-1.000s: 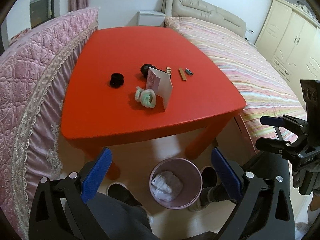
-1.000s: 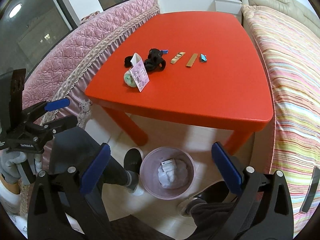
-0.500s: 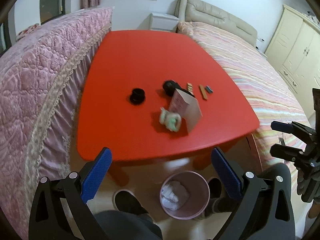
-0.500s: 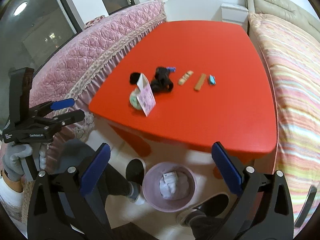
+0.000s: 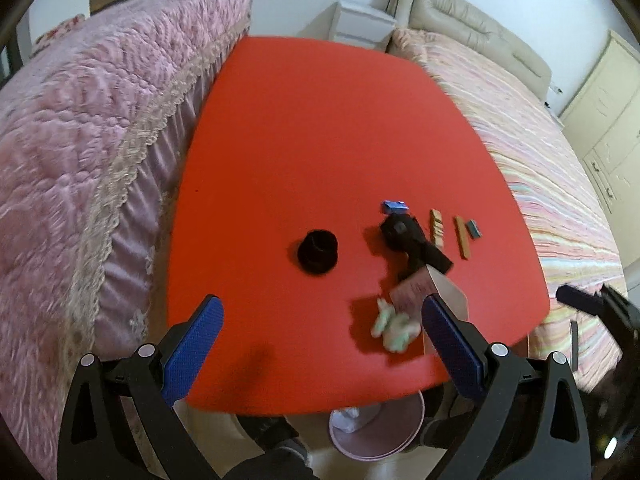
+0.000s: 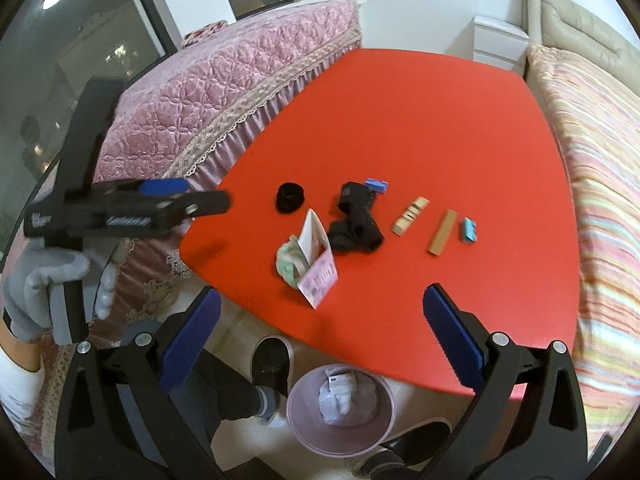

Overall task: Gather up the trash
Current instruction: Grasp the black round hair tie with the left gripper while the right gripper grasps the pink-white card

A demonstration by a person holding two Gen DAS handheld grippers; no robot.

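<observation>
A folded pink paper card (image 6: 316, 264) stands on the red table (image 6: 400, 120) beside a pale green crumpled wad (image 6: 289, 264); both also show in the left wrist view, the card (image 5: 416, 292) and the wad (image 5: 394, 326). A pink bin (image 6: 340, 412) with white trash stands on the floor below the table's near edge. My left gripper (image 5: 320, 344) is open and empty over the table's near edge. My right gripper (image 6: 320, 336) is open and empty above the bin and the table edge.
On the table lie a black cap (image 6: 290, 197), a black crumpled item (image 6: 356, 220), a blue piece (image 6: 377, 185), two small wooden sticks (image 6: 410, 221) and a small blue eraser (image 6: 469, 230). A pink quilted bed (image 6: 224, 92) flanks the left, a striped bed (image 6: 600, 184) the right.
Both grippers have moved forward and closer to the table. The left one now hangs over the table's near edge, with the bin mostly hidden below. Both stay open and empty.
</observation>
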